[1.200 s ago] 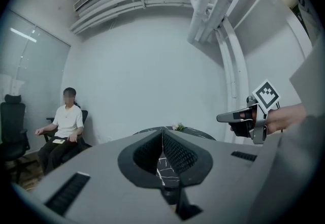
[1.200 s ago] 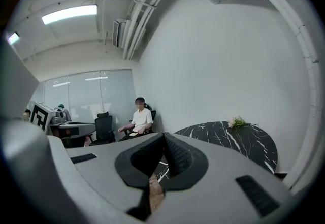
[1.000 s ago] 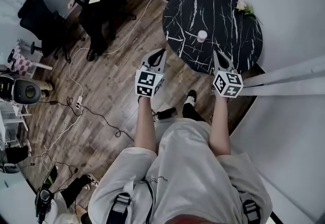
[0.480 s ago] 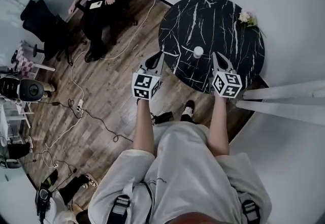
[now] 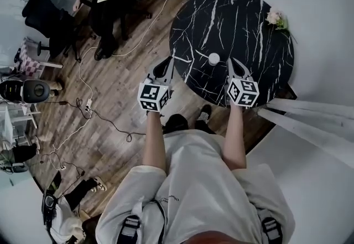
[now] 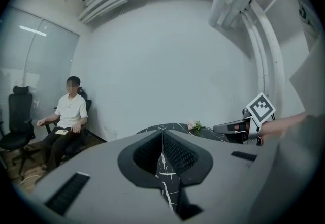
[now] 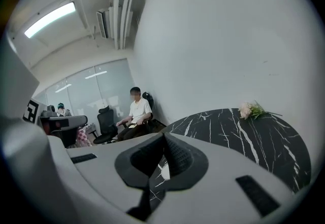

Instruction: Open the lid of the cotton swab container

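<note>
The small, round, white cotton swab container (image 5: 214,58) stands on the round, black, white-veined surface (image 5: 243,21), between the left tool (image 5: 167,63) and the right tool (image 5: 232,64), nearer the right. Both tools are pinched together and empty. The container's contents are hidden. Pale flowers (image 5: 275,17) lie beyond the right tool.

The round surface (image 5: 249,21) is black with white marble veins; the cotton swab container (image 5: 214,58) on it is white, the flowers (image 5: 275,17) pale pink with green leaves. The left tongs (image 5: 169,61) and right tongs (image 5: 232,62) bear black-and-white square markers, and the floor (image 5: 110,104) is brown wood planks.
</note>
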The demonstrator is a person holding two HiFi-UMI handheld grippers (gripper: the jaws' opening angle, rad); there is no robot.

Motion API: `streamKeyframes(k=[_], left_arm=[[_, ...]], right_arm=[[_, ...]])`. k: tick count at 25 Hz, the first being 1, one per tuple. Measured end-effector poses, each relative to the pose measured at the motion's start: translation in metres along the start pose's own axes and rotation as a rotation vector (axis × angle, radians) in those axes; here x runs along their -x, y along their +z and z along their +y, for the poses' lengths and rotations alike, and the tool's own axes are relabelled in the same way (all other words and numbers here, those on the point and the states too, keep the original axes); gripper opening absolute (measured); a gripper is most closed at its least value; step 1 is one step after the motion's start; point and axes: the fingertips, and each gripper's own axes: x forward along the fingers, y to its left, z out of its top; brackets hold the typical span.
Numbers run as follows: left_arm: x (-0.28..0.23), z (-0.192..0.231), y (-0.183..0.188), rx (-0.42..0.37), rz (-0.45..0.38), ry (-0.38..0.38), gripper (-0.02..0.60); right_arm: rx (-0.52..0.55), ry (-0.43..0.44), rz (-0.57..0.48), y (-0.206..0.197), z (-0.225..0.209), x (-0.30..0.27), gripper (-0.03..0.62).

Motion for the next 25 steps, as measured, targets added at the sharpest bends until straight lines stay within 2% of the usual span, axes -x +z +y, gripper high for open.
streamKeyframes(k=[3, 6, 8, 13, 17, 20, 23, 25], left_arm=[[-0.004, 0.004, -0.012, 0.010, 0.013, -0.024, 0.023], [-0.017, 0.018, -0.015, 0.055, -0.005, 0.002, 0.023], [-0.030, 0.027, -0.015, 0.051, -0.002, 0.006, 0.023], [-0.078, 0.039, 0.000, 0.005, -0.005, -0.099, 0.023], [-0.111, 0.042, 0.018, -0.038, -0.017, -0.204, 0.023], [-0.135, 0.051, 0.030, -0.046, -0.033, -0.244, 0.023], [-0.155, 0.053, 0.034, -0.064, -0.035, -0.319, 0.023], [-0.168, 0.055, 0.033, -0.042, -0.046, -0.358, 0.021]], right_arm=[[0.000, -0.003, 0.039, -0.020, -0.004, -0.012, 0.033], [0.006, -0.027, 0.066, -0.030, -0.011, -0.026, 0.034], [0.018, -0.064, 0.083, -0.038, -0.017, -0.038, 0.034], [0.021, -0.164, 0.121, -0.047, -0.033, -0.061, 0.034], [0.027, -0.225, 0.062, -0.012, -0.039, -0.068, 0.034], [0.013, -0.286, 0.024, 0.010, -0.044, -0.077, 0.034], [-0.003, -0.332, 0.031, 0.005, -0.042, -0.087, 0.034], [-0.018, -0.355, 0.048, -0.006, -0.041, -0.092, 0.034]])
